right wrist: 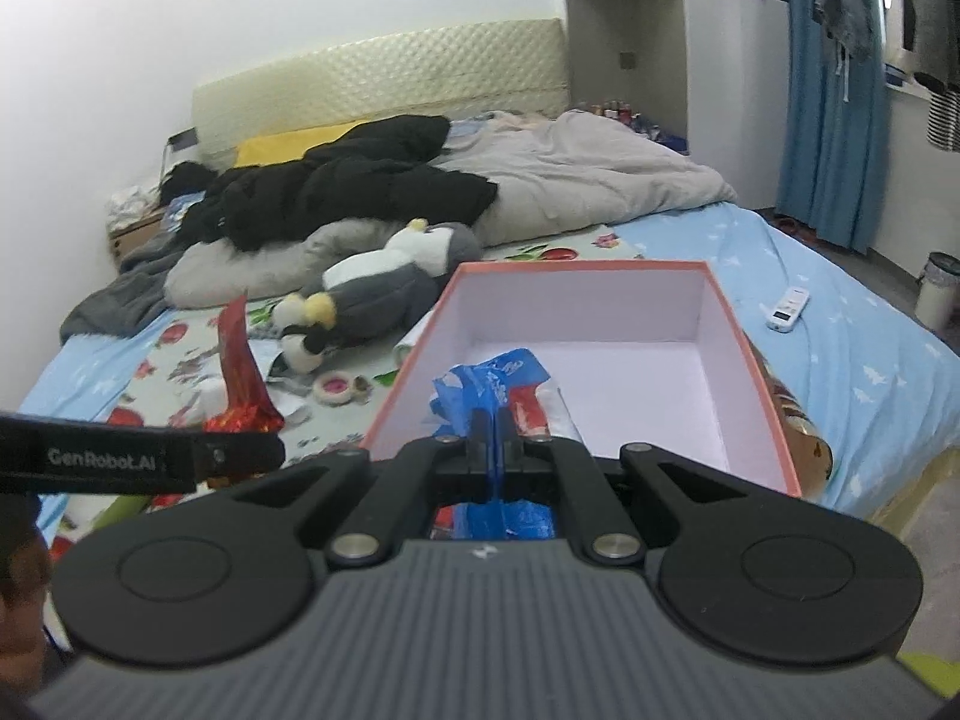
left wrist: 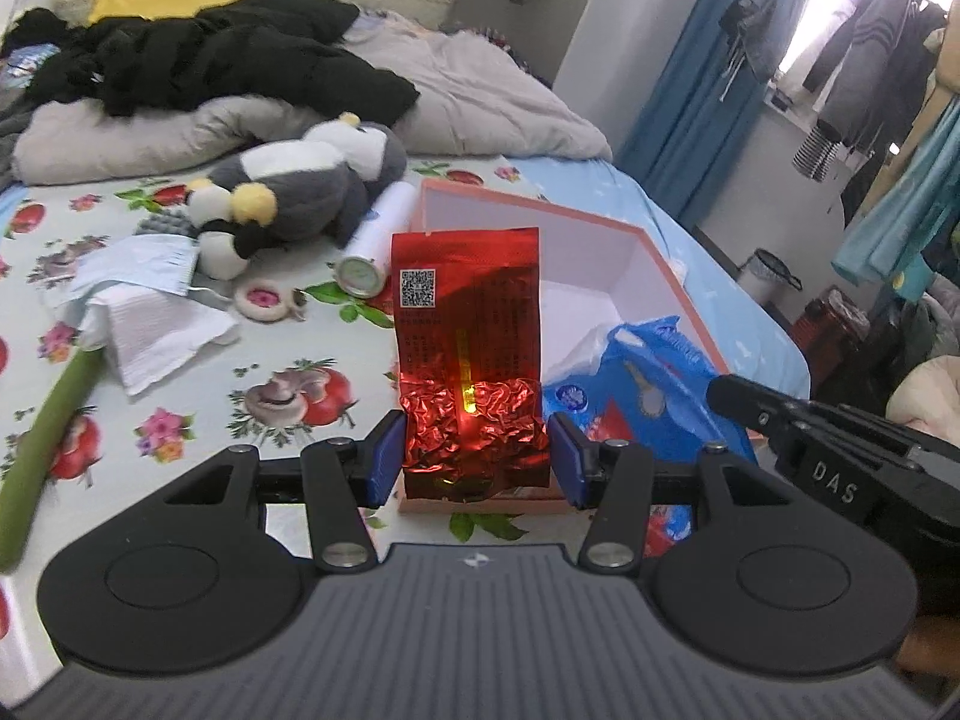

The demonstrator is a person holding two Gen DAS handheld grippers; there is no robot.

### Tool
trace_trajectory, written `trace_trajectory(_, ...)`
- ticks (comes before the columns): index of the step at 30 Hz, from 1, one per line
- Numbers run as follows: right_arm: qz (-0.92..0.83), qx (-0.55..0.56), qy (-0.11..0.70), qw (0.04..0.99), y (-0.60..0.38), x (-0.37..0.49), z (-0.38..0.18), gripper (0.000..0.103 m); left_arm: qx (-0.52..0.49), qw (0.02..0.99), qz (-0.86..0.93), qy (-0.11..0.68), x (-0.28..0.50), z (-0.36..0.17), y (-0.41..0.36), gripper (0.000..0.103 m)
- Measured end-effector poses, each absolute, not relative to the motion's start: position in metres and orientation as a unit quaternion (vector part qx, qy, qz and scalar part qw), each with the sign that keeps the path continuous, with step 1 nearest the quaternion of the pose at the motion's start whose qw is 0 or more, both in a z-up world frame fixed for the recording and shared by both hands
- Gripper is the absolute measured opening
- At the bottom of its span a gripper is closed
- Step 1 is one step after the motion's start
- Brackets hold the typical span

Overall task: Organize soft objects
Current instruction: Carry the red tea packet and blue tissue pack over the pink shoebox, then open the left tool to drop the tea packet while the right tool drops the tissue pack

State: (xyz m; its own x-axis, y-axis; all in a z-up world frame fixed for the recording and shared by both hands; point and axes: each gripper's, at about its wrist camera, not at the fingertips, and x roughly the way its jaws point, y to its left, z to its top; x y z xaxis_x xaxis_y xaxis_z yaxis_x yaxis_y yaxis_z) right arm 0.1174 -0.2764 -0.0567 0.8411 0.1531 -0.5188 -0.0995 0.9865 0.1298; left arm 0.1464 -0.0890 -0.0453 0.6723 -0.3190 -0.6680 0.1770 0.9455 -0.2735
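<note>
My left gripper (left wrist: 474, 456) is shut on a red foil packet (left wrist: 471, 354), which stands upright between the blue pads just before the near wall of the pink box (left wrist: 636, 246). In the right wrist view the red foil packet (right wrist: 240, 378) shows edge-on, left of the pink box (right wrist: 750, 348). My right gripper (right wrist: 493, 426) is shut on a blue plastic bag (right wrist: 486, 378) and holds it over the box's near edge. From the left wrist view the blue plastic bag (left wrist: 648, 378) hangs at the box's right near corner. A grey and white plush penguin (left wrist: 300, 186) lies on the bed behind.
The floral sheet (left wrist: 180, 360) holds face masks (left wrist: 138, 264), a white tissue (left wrist: 162, 336), a white roll (left wrist: 372, 246), a small round pink item (left wrist: 261, 299) and a green tube (left wrist: 42, 426). A black jacket (right wrist: 336, 186) and grey duvet (right wrist: 588, 174) lie behind. A white remote (right wrist: 787, 309) rests right of the box.
</note>
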Motion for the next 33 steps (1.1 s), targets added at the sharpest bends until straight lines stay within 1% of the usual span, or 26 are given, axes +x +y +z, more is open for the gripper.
trace_trajectory(4,0.047,0.073,0.275,0.957,-0.293,0.142,-0.065,0.004,-0.093,0.901,-0.149,0.396,0.179,-0.057,-0.101,0.057)
trace_trajectory(14,0.03,0.074,0.289,0.954,-0.32,0.214,-0.088,0.004,-0.083,0.889,-0.169,0.418,0.273,-0.086,-0.14,0.057)
trace_trajectory(25,0.028,0.09,0.349,0.932,-0.336,0.279,-0.137,0.004,-0.077,0.865,-0.177,0.463,0.356,-0.134,-0.177,0.057)
trace_trajectory(29,0.024,0.09,0.362,0.927,-0.336,0.289,-0.15,0.007,-0.076,0.86,-0.177,0.474,0.374,-0.149,-0.186,0.057)
trace_trajectory(30,0.024,0.092,0.368,0.925,-0.336,0.291,-0.153,0.007,-0.075,0.861,-0.175,0.472,0.376,-0.152,-0.187,0.058)
trace_trajectory(31,0.024,0.094,0.372,0.923,-0.337,0.293,-0.155,0.007,-0.074,0.862,-0.173,0.471,0.377,-0.154,-0.189,0.061)
trace_trajectory(32,0.023,0.095,0.377,0.921,-0.338,0.294,-0.157,0.007,-0.074,0.862,-0.173,0.471,0.376,-0.156,-0.19,0.064)
trace_trajectory(33,0.021,0.096,0.382,0.919,-0.338,0.296,-0.16,0.008,-0.076,0.862,-0.173,0.471,0.377,-0.158,-0.191,0.071)
